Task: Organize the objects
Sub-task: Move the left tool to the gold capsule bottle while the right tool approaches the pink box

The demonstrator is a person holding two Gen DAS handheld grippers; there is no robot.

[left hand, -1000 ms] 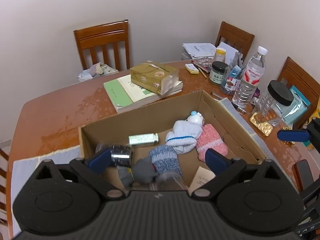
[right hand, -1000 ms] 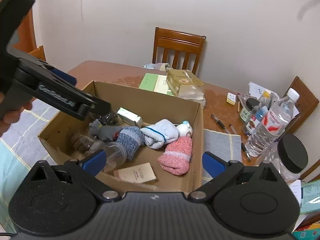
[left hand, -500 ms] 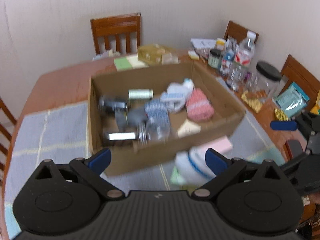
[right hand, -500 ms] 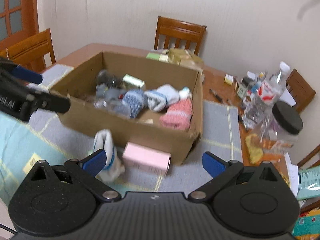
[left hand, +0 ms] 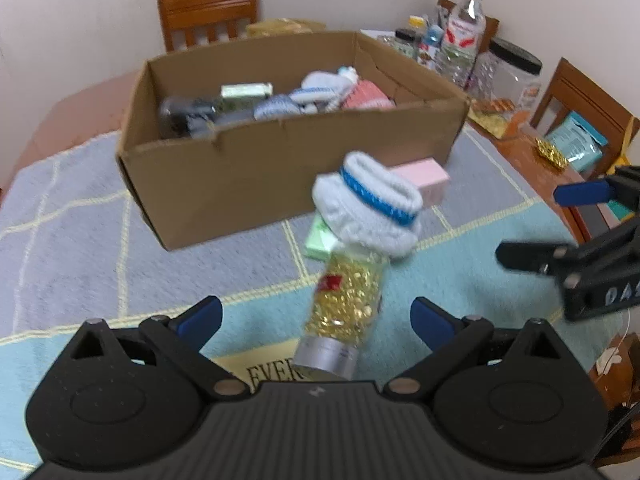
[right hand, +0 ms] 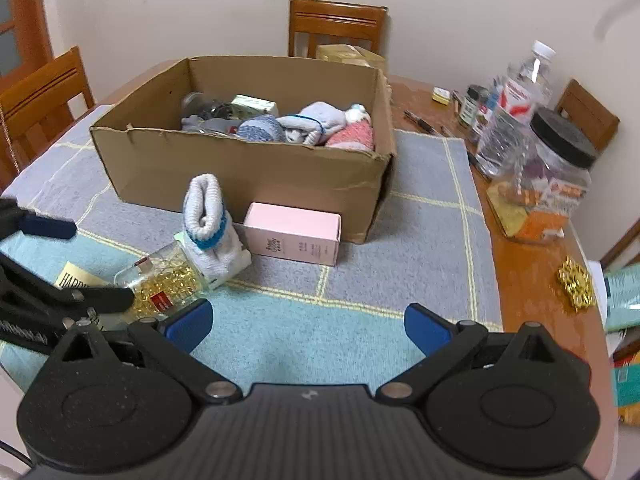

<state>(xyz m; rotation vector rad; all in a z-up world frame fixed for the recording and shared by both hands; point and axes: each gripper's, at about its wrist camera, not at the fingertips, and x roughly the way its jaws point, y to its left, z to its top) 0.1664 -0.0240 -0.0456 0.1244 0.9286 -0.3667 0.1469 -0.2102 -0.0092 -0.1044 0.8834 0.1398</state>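
Note:
A cardboard box [left hand: 256, 184] [right hand: 224, 176] holding socks and small items stands on a blue checked mat. In front of it lie a clear bottle of gold capsules [left hand: 344, 304] [right hand: 166, 280], a white sock with a blue band [left hand: 370, 208] [right hand: 210, 224] resting on the bottle's far end, a pink box [left hand: 424, 178] [right hand: 294, 238] and a green box [left hand: 320, 238]. My left gripper [left hand: 316, 318] is open with the bottle lying between its fingers. My right gripper [right hand: 308, 322] is open and empty over the mat, right of the bottle.
A water bottle [right hand: 520, 92], a black-lidded jar [right hand: 556, 176], small jars and pens crowd the table's right side. A gold clip pile [right hand: 576, 284] and teal packets lie near the right edge. Wooden chairs [right hand: 336, 26] stand around the table. A yellow card [right hand: 74, 280] lies under the bottle.
Both grippers have pulled back from over the box and dropped low to the mat in front of it. The bottle, sock and pink box have come into view.

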